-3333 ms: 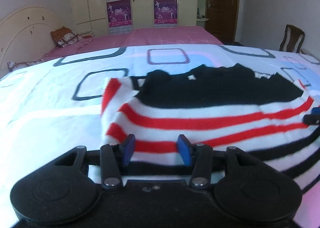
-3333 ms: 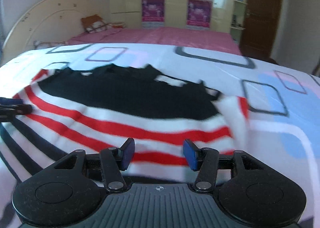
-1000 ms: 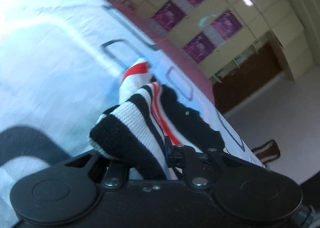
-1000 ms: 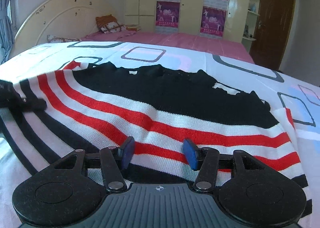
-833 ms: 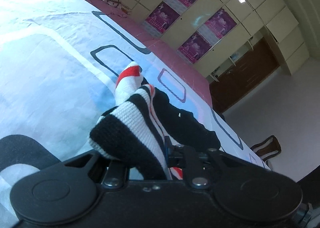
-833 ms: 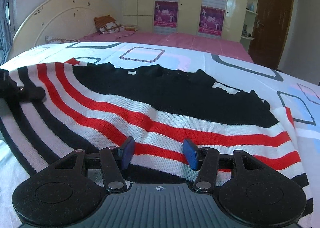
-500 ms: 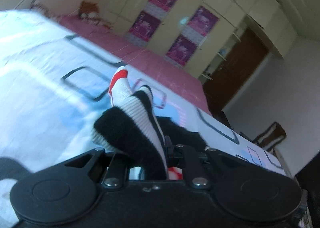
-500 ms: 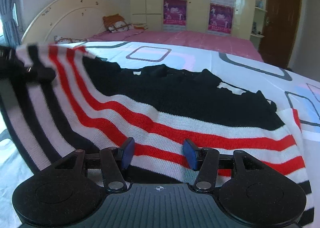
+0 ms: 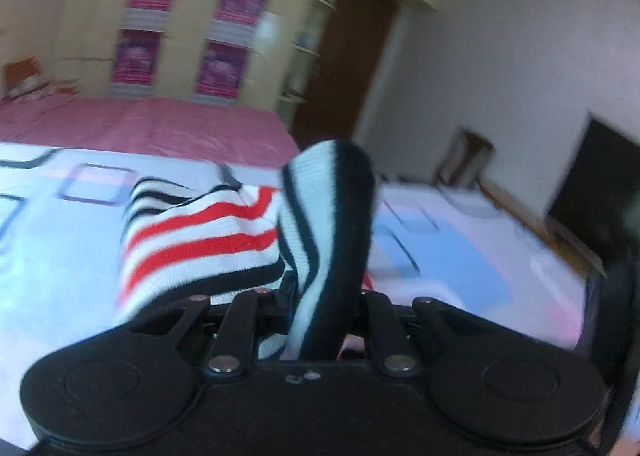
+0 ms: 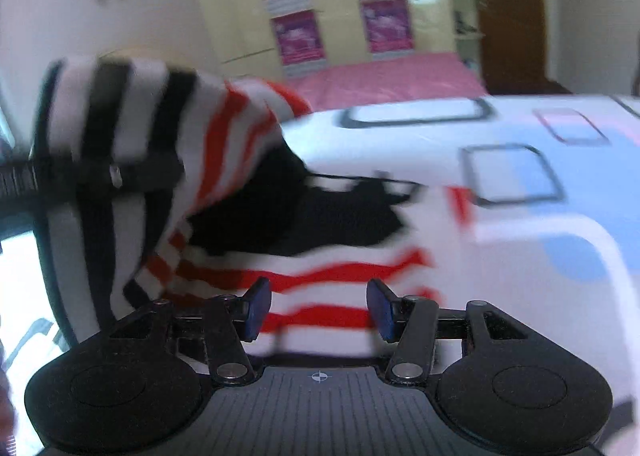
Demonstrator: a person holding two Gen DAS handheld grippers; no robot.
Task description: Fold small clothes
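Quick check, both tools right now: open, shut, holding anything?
Left tool: shut on the striped sweater, its hem lifted off the bed.
Right tool: open, holding nothing, fingers either side of the sweater's lower stripes.

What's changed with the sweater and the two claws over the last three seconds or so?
The left claw, open over the hem before, has shut on the striped sweater and lifted its left edge up and over toward the right, so that side now hangs raised above the black chest panel. The right claw stayed open, low over the near hem. The rest of the sweater still lies on the patterned sheet.
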